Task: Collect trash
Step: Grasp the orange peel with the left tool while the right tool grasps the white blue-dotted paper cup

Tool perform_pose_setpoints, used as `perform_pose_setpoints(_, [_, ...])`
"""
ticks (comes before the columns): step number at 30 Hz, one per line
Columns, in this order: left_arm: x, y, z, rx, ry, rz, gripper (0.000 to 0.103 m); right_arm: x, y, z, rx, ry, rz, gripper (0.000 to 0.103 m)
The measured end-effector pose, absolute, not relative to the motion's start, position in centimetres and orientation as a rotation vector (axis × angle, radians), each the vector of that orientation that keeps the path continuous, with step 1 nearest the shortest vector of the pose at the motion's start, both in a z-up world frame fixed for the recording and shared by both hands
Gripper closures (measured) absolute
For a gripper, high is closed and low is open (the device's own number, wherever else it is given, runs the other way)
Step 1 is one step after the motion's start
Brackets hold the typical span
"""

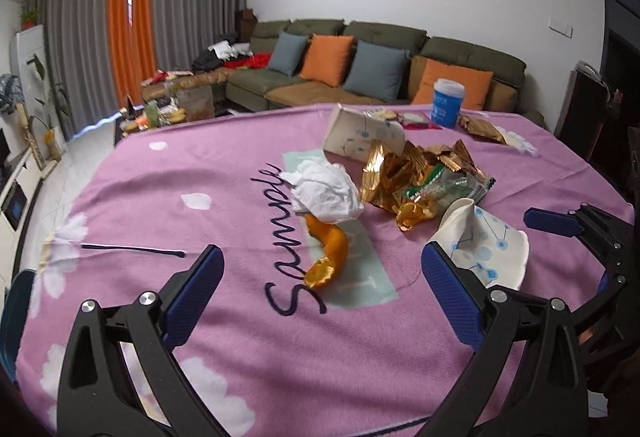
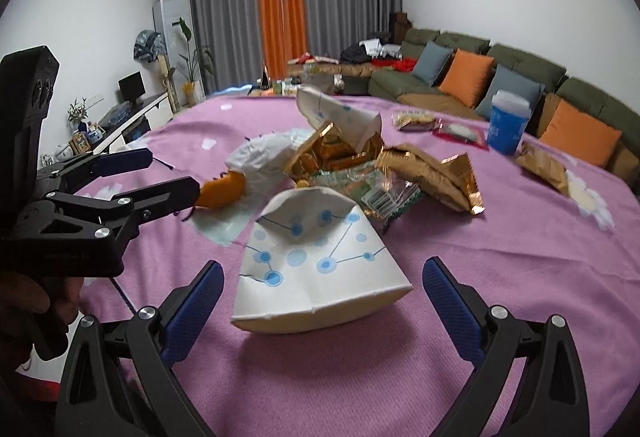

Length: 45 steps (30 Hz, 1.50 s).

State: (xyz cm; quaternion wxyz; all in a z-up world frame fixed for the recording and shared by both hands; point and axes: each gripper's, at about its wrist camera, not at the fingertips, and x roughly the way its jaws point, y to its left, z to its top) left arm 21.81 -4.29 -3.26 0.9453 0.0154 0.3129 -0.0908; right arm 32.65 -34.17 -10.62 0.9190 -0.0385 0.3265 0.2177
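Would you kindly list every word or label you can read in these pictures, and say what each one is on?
"Sample": dark cursive script on the pink tablecloth.
Blue cup: white label print, too blurred to read.
Green-and-clear wrapper: print and barcode, too small to read.
Snack packets near the cup: lettering unreadable.

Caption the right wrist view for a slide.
Open right gripper faces a crushed paper cup among wrappers on a pink tablecloth.

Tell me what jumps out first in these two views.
A heap of trash mid-table on the pink blanket: crumpled tissue, gold wrappers and an orange peel. A crushed paper cup lies right before the open right claw; the left claw, also open, faces the peel.
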Motion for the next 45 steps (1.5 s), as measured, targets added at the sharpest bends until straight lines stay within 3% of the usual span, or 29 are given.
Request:
perform_pose_setpoints(9, [24.6,-4.8,-5.0,0.035,0.748,-0.227,0.006,33.9,-34.2,-11.5,-0.066,0.746,0.468,0.007])
perform_pose_setpoints(12, [25.1,-4.9,-5.3,0.029,0.763,-0.233,0.009,33.9,-34.4,-11.7,-0.041,0.764,0.475,0.013])
perform_pose_setpoints(21, [25.7,-5.5,-6.0,0.042,0.794,-0.273,0.046,33.5,-35.3,-11.4,0.016,0.758,0.491,0.015])
perform_pose_setpoints(23, [25.8,-5.3,-6.2,0.025,0.802,-0.272,0.061,33.2,-35.3,-11.2,0.02,0.753,0.496,0.015])
perform_pose_setpoints(25, [25.9,-5.0,-6.3,0.007,0.808,-0.268,0.067,32.9,-35.2,-11.0,0.02,0.749,0.5,0.015])
perform_pose_setpoints(28, [25.9,-4.6,-6.4,-0.014,0.811,-0.259,0.085,32.4,-35.2,-10.7,0.02,0.741,0.506,0.015])
perform_pose_setpoints(36, [24.2,-3.7,-5.8,-0.052,0.763,-0.26,0.088,30.8,-34.6,-9.3,0.007,0.709,0.528,0.016])
perform_pose_setpoints(45, [17.5,0.9,-1.3,-0.089,0.599,-0.162,0.088,29.6,-31.2,-6.6,-0.058,0.628,0.591,0.016])
